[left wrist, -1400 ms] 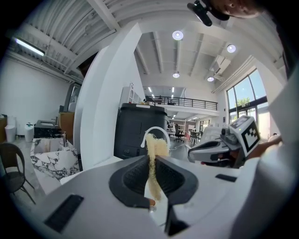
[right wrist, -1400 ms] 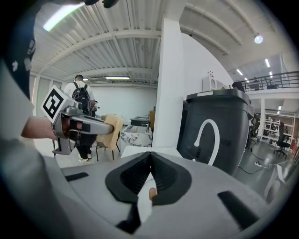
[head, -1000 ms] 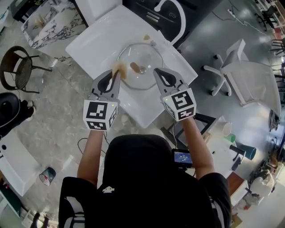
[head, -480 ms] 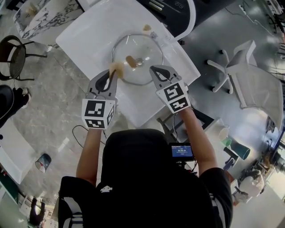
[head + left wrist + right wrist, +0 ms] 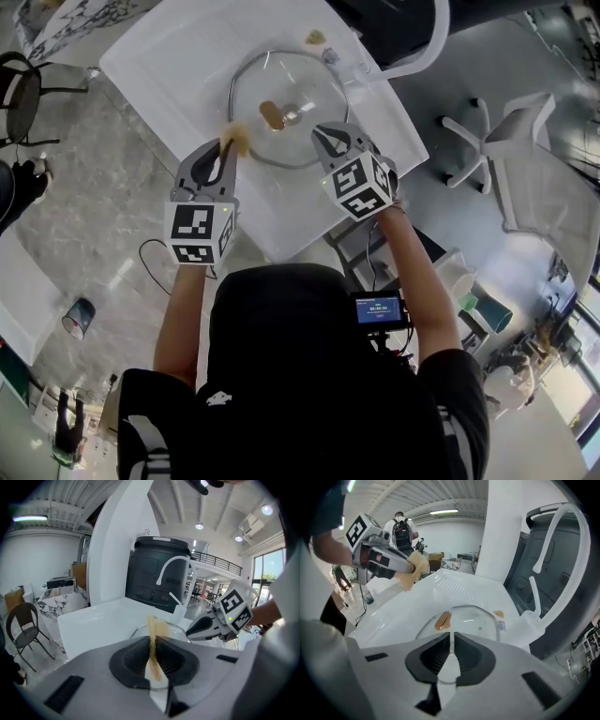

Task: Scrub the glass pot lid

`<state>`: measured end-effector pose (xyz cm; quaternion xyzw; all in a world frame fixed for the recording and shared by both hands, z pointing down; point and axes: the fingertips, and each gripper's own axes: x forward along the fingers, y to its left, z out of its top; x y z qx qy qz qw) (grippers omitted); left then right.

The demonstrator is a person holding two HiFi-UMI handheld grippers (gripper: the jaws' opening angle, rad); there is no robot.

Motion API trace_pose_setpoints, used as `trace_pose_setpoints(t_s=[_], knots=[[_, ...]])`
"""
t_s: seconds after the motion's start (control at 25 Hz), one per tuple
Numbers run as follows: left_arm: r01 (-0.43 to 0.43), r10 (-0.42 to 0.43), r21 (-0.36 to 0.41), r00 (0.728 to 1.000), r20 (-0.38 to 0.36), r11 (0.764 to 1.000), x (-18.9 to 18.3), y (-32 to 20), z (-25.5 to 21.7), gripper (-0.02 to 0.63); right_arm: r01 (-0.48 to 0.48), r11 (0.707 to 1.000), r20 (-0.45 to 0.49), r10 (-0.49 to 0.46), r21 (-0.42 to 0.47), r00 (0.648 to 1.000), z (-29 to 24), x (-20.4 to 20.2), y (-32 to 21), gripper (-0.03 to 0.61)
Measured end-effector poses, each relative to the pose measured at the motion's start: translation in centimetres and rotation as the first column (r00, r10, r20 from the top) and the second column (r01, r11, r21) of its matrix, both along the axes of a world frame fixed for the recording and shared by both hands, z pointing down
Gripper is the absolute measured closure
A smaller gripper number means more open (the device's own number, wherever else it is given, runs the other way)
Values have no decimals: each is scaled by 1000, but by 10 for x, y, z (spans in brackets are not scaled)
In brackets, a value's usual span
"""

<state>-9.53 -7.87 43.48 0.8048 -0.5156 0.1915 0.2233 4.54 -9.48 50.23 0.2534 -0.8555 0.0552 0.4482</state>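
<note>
The round glass pot lid (image 5: 305, 89) lies flat on the white table (image 5: 187, 56), with a brown handle (image 5: 272, 114) beside its metal centre knob. My left gripper (image 5: 228, 145) is shut on a tan sponge (image 5: 236, 139) and hangs at the lid's near left rim. In the left gripper view the sponge (image 5: 153, 641) stands pinched between the jaws. My right gripper (image 5: 323, 133) is shut and empty over the lid's near right rim. The right gripper view looks down on the lid (image 5: 476, 618) and its handle (image 5: 443, 619), with the left gripper (image 5: 384, 557) and sponge (image 5: 415, 568) at upper left.
A small tan scrap (image 5: 316, 37) and a small tag (image 5: 330, 56) lie on the table past the lid. A white curved tube (image 5: 427, 42) and a black bin (image 5: 159, 581) stand behind the table. A white office chair (image 5: 506, 159) is at right, a black chair (image 5: 19, 94) at left.
Both grippers have come down toward the lid's near rim. The right gripper has tipped and rolled, its marker cube turned. The sponge stays in the left jaws.
</note>
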Motion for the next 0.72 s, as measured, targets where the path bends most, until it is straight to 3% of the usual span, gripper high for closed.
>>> trace_pose_setpoints(t_s=[0.72], knots=[[-22, 21, -89, 1000, -11, 996, 15, -5, 49, 591, 196, 981, -209, -190, 6, 959, 69, -4, -24, 373]])
